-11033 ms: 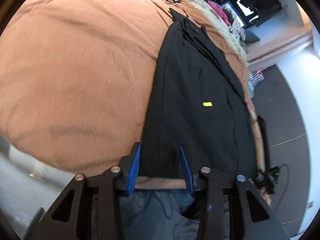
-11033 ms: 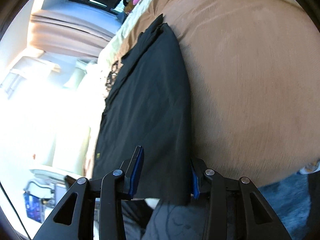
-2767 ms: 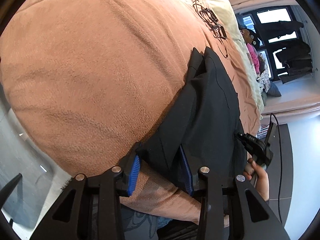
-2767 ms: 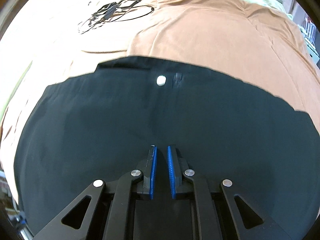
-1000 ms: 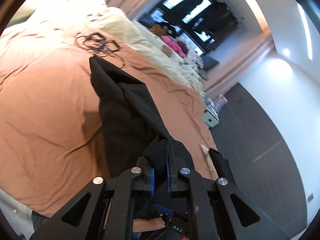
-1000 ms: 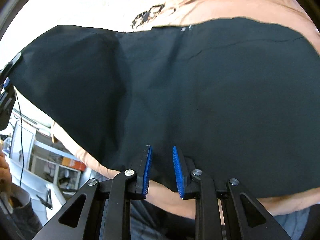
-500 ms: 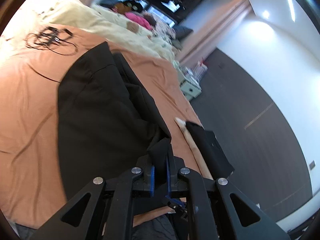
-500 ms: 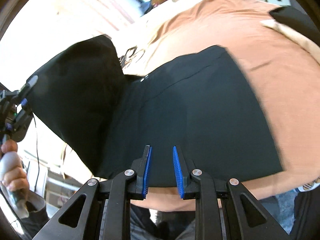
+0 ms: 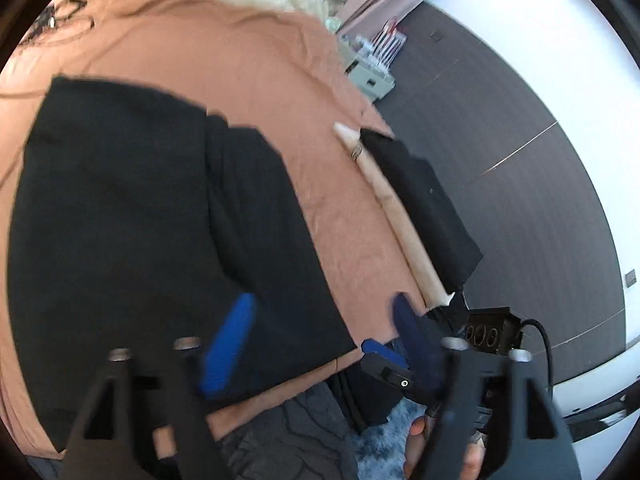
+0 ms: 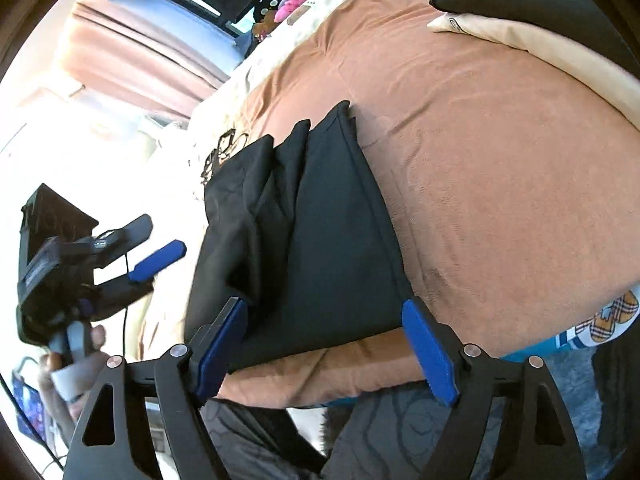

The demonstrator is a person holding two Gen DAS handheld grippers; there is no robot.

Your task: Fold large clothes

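Two grippers hang with jaws spread wide, gripping nothing. The black garment [image 10: 312,240] lies folded in layers on the brown bedspread [image 10: 500,184], near the bed's front edge. The right gripper [image 10: 326,344] frames the garment's near hem without touching it. The left gripper [image 9: 320,340] hovers over its near corner, blurred. A black and cream pile [image 9: 404,208] lies well apart.

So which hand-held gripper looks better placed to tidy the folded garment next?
Probably the right hand-held gripper: its open jaws straddle the black garment's near edge on the bed. The left hand-held gripper, also open, is off to the garment's side.
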